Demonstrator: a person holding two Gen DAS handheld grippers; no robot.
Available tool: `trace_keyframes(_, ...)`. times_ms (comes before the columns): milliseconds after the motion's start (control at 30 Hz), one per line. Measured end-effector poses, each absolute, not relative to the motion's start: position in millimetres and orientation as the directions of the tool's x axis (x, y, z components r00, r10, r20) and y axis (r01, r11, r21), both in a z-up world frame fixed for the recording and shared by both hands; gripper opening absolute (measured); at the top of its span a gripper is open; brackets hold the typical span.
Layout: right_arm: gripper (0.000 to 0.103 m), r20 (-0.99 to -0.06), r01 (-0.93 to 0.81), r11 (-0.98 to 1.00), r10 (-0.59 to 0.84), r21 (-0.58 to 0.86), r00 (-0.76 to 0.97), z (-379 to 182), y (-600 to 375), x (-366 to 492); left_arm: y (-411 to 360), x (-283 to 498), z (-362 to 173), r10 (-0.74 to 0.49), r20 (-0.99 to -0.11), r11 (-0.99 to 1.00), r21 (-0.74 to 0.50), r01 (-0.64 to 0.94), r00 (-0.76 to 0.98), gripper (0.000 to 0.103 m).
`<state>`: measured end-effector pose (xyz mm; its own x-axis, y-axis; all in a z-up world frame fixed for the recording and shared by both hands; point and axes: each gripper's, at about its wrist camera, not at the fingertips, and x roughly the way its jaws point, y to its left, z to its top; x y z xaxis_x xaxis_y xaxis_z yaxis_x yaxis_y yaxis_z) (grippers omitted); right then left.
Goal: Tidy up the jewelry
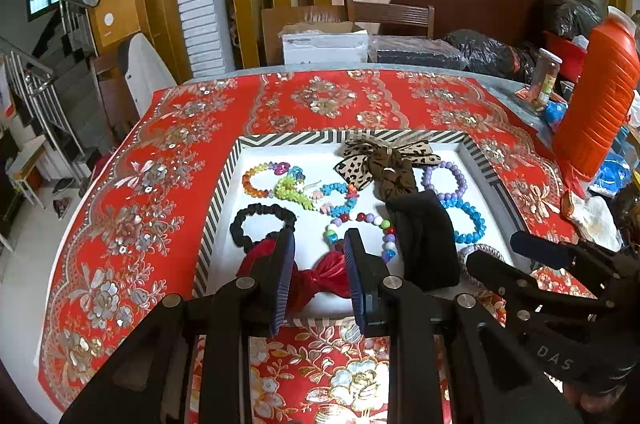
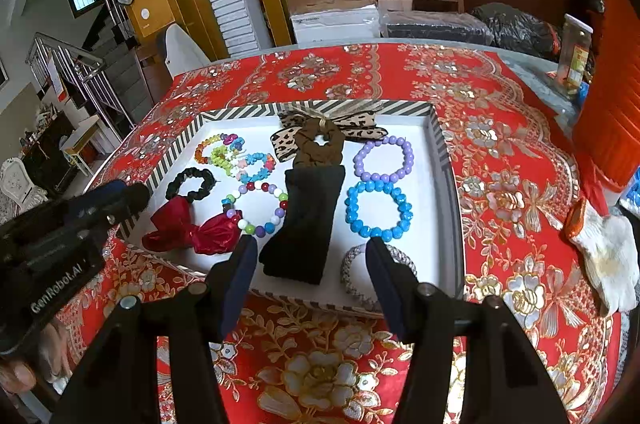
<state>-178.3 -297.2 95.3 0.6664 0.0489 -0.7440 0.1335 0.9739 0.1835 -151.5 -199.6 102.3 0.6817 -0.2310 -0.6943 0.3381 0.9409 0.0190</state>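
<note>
A white tray with a striped rim (image 1: 224, 184) (image 2: 444, 144) sits on the red tablecloth and holds jewelry and hair pieces. A red bow (image 1: 320, 280) (image 2: 192, 232) lies at the tray's near left. My left gripper (image 1: 318, 242) is open and empty, its fingers either side of the bow and above it. A black headband (image 1: 424, 236) (image 2: 308, 220), a blue bead bracelet (image 2: 378, 210), a purple bracelet (image 2: 384, 158) and a grey woven band (image 2: 352, 276) lie nearby. My right gripper (image 2: 312, 248) is open and empty over the tray's near edge.
The tray also holds a leopard bow with a brown scrunchie (image 2: 320, 138), a black scrunchie (image 2: 192, 184), and multicolour bead bracelets (image 2: 256, 208). An orange jug (image 1: 600, 96) and a jar (image 1: 546, 76) stand at the right. A white glove (image 2: 608, 256) lies on the cloth.
</note>
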Motion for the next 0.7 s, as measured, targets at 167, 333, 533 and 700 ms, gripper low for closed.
trace_keyframes(167,0.060,-0.751,0.148,0.970,0.049,0.193,0.658,90.0,-303.3,-177.1,-200.6,-151.4,99.6,-0.217,-0.698,0.943,0.031,0.332,0.682,0.015)
trace_keyframes(333,0.060,-0.758,0.148,0.969,0.054,0.196,0.650,86.3,-305.1,-176.0,-202.2,-152.3,92.2,-0.212,-0.710,0.942,0.034,0.333,0.672,0.015)
trace_keyframes(533,0.060,-0.757,0.144,0.971,0.052,0.190,0.652,86.0,-302.6,-175.7,-202.0,-153.1,88.7,-0.216,-0.716,0.942,0.026,0.334,0.664,0.015)
trace_keyframes(700,0.060,-0.760,0.141,0.972,0.051,0.186,0.648,85.0,-300.4,-174.8,-201.1,-153.0,88.1,-0.213,-0.714,0.944,0.026,0.330,0.667,0.015)
